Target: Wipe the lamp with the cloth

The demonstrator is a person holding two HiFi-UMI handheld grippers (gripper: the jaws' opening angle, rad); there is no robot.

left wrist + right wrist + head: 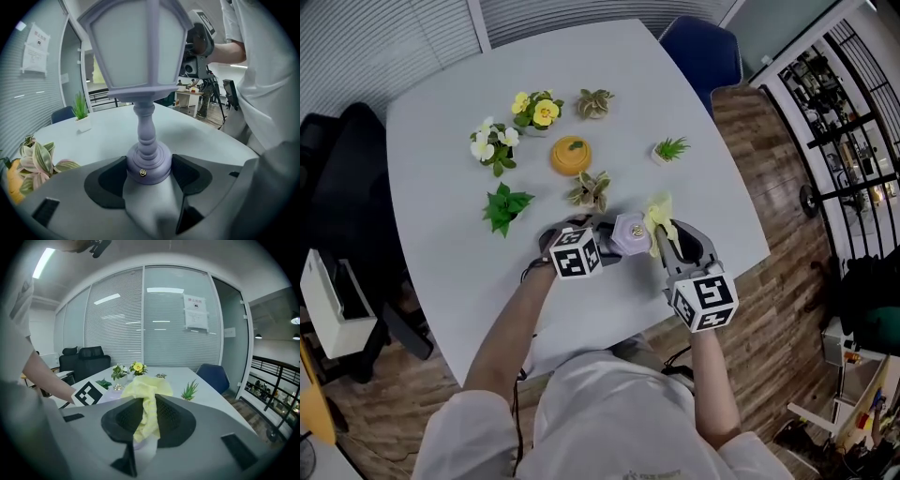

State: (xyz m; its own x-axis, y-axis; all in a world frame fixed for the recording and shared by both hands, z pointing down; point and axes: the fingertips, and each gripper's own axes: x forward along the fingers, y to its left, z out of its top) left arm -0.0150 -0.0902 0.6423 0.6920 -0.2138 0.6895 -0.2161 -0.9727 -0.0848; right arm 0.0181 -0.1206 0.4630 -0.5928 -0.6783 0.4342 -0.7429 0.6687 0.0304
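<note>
At the surface's (441, 187) near edge, the lavender lantern lamp (630, 234) stands, base clamped by left claw (149, 171); right claw (146, 420) pinches yellow cloth (659, 214) at its 2 o'clock, plants (589, 190) at 11.

Potted plants (504, 206) — six; orange pot (571, 155), lamp (628, 232), cloth (659, 214) — one each.
</note>
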